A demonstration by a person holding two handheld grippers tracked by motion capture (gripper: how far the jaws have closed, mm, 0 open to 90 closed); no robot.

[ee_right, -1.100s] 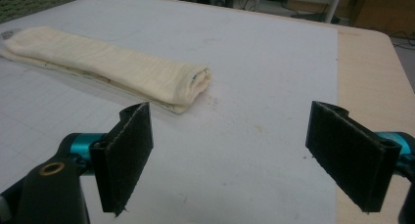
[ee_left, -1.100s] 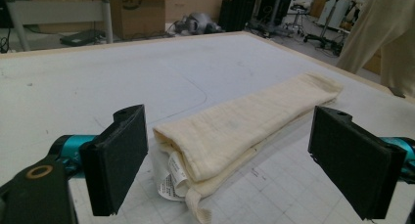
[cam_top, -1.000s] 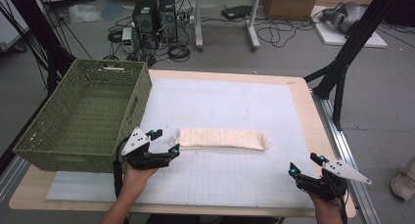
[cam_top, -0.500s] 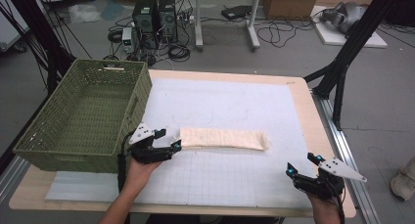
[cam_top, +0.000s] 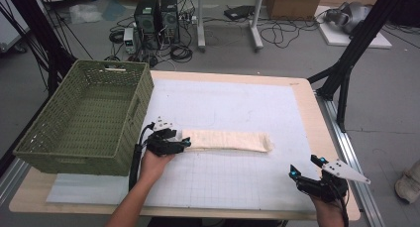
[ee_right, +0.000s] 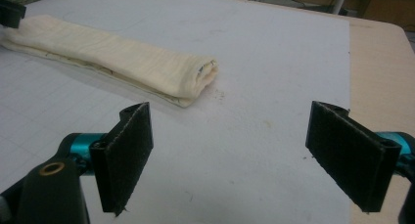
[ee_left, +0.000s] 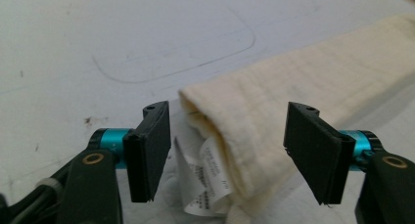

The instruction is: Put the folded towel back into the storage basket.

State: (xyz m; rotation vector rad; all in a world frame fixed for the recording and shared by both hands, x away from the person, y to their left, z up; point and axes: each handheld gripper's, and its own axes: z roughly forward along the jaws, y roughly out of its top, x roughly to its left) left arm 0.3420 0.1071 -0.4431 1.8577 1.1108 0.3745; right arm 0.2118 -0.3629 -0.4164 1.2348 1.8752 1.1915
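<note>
left tongs (ee_left: 227, 155) spread apart around the end of the cream folded cloth roll (cam_top: 228, 140); right tongs (cam_top: 308, 168) apart, over the table (cam_top: 307, 108)

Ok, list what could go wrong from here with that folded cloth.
1. The left gripper stands open around one end of the long folded cream cloth. The white care label hangs loose there, so the jaws might pinch just the label or the top layers.
2. The right gripper is open and well short of the other end. Lifted by one end, the cloth would probably unfold.
3. The green woven plastic basket stands close beside the left hand; a swing could knock it.
</note>
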